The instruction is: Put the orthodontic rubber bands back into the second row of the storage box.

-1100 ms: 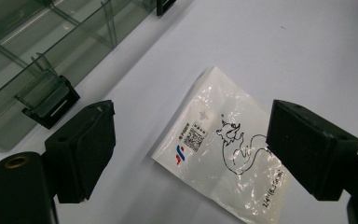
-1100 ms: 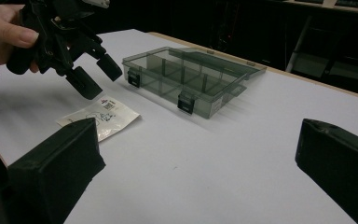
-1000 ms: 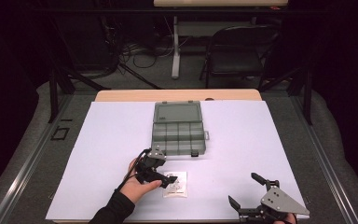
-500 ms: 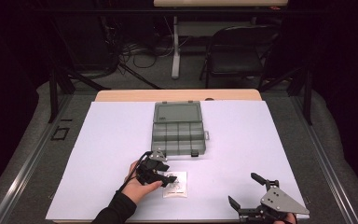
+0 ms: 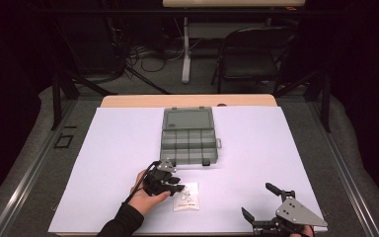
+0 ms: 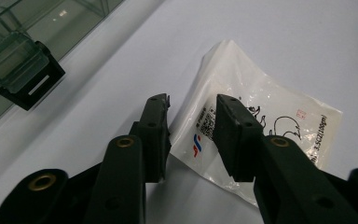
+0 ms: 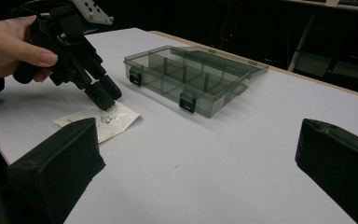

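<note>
**Left gripper closing on parts packet; pickup not yet secured**

The small clear packet (image 6: 242, 126), printed and holding what look like tiny metal parts, lies flat on the white worktop (image 5: 276, 148), near the front edge and left of centre. The left gripper (image 6: 193, 126) points down at the packet's near-left end. Its fingers (image 6: 156, 128) straddle one edge of the plastic and have just been closing; a gap remains between the pads, and the packet is between them but not yet pinched.

Just beyond the packet, toward the far side, the grey compartment box (image 5: 190, 140) sits with its lid laid open; its compartments appear empty. The right gripper (image 5: 266, 205) rests at the near right, well apart from the packet, fingers spread wide and holding nothing.

Judgement: the step in hand is the grasp of the packet. The next move calls for finishing the closure on the film edge, then a gentle lift. Thin plastic lying flat may slip out from the pads.
</note>
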